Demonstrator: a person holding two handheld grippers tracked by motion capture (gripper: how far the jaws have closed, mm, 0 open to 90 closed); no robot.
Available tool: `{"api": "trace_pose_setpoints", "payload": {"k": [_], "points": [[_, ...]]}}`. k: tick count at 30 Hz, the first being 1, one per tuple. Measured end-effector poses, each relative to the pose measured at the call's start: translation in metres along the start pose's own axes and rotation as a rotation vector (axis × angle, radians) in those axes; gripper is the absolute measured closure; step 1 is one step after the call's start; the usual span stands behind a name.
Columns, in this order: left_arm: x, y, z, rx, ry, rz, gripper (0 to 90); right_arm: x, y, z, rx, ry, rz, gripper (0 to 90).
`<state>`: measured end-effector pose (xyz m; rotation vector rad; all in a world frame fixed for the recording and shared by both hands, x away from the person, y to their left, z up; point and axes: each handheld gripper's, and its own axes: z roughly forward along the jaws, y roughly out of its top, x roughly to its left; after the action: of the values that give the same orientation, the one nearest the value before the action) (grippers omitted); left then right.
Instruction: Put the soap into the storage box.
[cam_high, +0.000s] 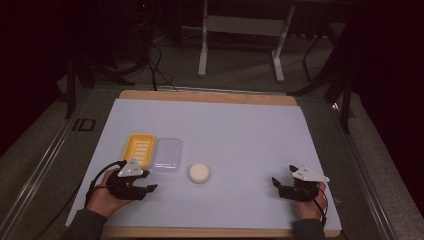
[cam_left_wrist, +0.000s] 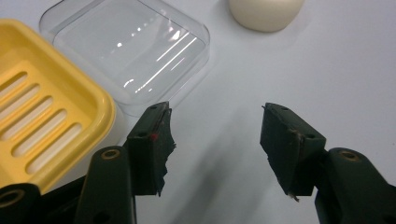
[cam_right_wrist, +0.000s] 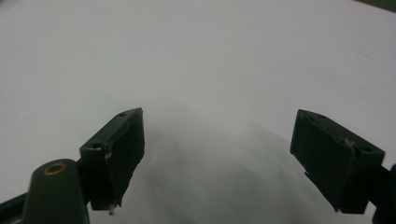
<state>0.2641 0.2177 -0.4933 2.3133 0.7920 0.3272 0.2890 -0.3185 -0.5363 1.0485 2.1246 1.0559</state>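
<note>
A yellow slotted soap dish (cam_high: 139, 148) lies on the white sheet at the left, and a clear plastic lid (cam_high: 167, 155) lies flat against its right side. A round cream soap bar (cam_high: 199, 172) sits alone just right of the lid. My left gripper (cam_high: 146, 181) hovers below the dish and lid, open with nothing between its jaws. In the left gripper view, the dish (cam_left_wrist: 42, 121) is at the left, the lid (cam_left_wrist: 130, 51) ahead, the soap (cam_left_wrist: 266, 14) at the top, and the gripper (cam_left_wrist: 215, 140) over bare sheet. My right gripper (cam_high: 283, 175) (cam_right_wrist: 217, 154) stands open over bare sheet at the right.
The white sheet (cam_high: 225, 125) covers a wooden board whose edge shows at the back and front. A metal rail (cam_high: 45, 160) runs along the table's left side. Beyond the table stand a white frame's legs (cam_high: 202, 55) and dark cables (cam_high: 155, 65) on the floor.
</note>
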Motion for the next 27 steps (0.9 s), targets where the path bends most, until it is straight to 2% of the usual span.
{"api": "trace_pose_setpoints", "payload": {"k": [4,6,10,21,27], "points": [[0.0,0.008,0.001,0.044,0.0,0.043,43.9,-0.002,-0.001,-0.003,-0.031,-0.003,0.025,17.6],[0.001,0.012,0.001,0.063,0.002,0.059,43.6,-0.001,-0.001,-0.002,-0.018,-0.003,0.016,17.7],[0.0,0.023,0.003,0.076,-0.002,0.092,43.6,0.002,0.0,-0.001,-0.001,-0.012,-0.01,17.7],[-0.002,0.048,0.011,0.115,-0.014,0.165,43.3,0.001,-0.001,-0.002,-0.015,-0.01,-0.002,17.7],[-0.001,0.06,0.015,0.128,-0.048,0.192,40.5,0.001,-0.001,-0.002,-0.016,-0.011,-0.004,17.7]]}}
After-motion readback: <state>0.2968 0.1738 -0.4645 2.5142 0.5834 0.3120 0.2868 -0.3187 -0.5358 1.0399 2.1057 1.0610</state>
